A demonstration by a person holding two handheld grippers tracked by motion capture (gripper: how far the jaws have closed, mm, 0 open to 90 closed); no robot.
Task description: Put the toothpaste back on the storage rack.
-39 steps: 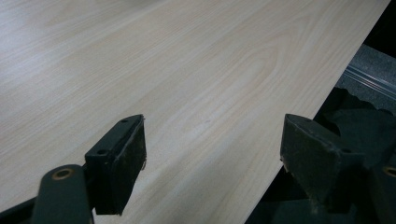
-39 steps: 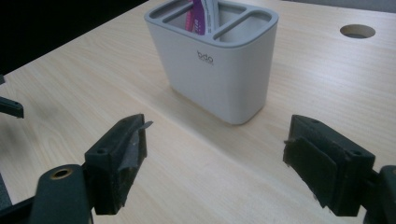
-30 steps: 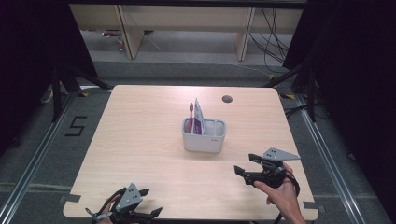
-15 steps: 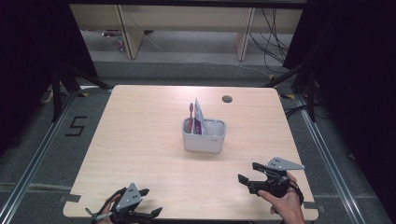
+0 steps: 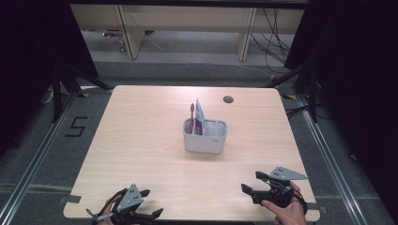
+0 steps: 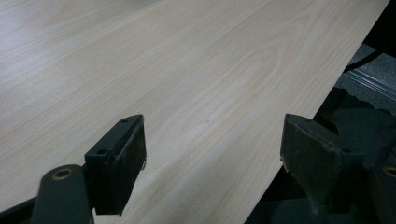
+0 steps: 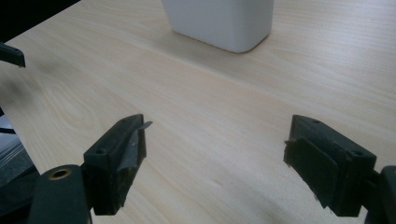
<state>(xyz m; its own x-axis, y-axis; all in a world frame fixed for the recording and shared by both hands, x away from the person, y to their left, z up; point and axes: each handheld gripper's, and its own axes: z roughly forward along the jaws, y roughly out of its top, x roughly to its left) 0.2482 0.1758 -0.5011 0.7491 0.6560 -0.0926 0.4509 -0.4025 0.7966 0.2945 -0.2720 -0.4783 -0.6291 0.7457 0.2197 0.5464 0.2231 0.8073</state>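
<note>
My left tongs (image 5: 148, 206) sit at the near left edge of the table (image 5: 141, 140), just where they were a second ago, jaws spread wide with nothing between them. Through the left gripper view I look across bare wood towards the table's edge, the pads (image 6: 133, 154) hanging just over the surface.

In the middle stands the white holder (image 5: 205, 136), upright, with a pink toothbrush (image 5: 191, 117) and a tube (image 5: 199, 117) leaning in its left compartment. None of it has shifted.

What has changed is on the right: my right tongs (image 5: 256, 183) have come back towards me over the last second, from a spot beside the holder to the near right corner. They are spread open and empty too; in the right gripper view the holder's white base (image 7: 219, 21) is well ahead of the jaws, with clear wood between.

I read this as both hands pulled back to rest, with the holder and its contents left standing on their own. Nothing seems to remain in hand, so the work looks finished, or paused between steps.
</note>
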